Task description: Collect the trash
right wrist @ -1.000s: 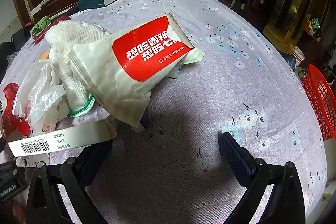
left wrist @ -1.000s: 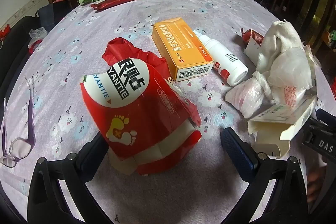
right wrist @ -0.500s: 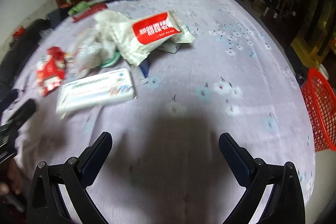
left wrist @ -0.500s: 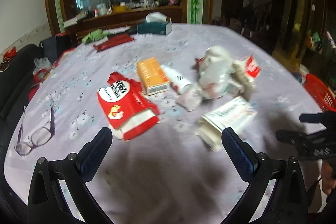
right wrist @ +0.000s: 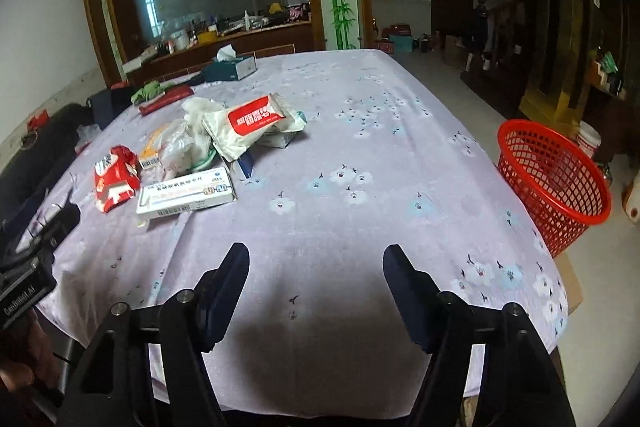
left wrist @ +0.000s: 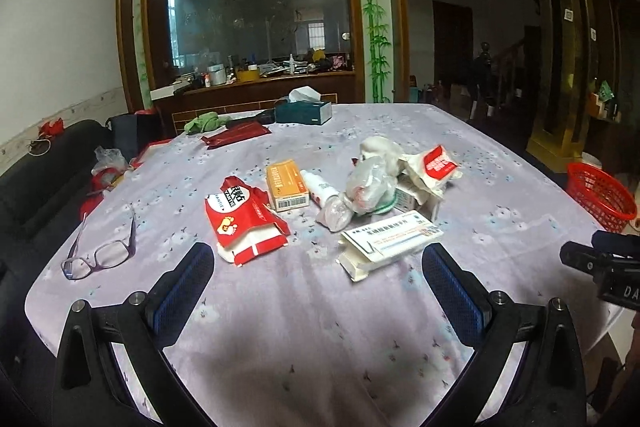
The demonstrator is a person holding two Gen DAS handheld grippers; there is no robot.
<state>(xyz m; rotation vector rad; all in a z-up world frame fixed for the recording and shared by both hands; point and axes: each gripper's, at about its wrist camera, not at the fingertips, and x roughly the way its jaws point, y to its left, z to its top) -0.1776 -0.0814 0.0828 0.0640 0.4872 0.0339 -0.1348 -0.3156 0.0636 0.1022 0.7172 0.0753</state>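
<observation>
your left claw (left wrist: 318, 269) and right claw (right wrist: 316, 269) have pulled back, both spread, empty. trash heap, with the red foot-print plastic pouch (left wrist: 244, 217), now sits well ahead on the lilac flowered bench (right wrist: 360, 163); red mesh basket (right wrist: 556, 179) beside it.

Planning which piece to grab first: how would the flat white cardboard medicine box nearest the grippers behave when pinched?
The flat white cardboard medicine box looks thin, so probably light. Its near end flap seems open, so it may crush or flex if squeezed. Lying flat, it shouldn't roll.
</observation>
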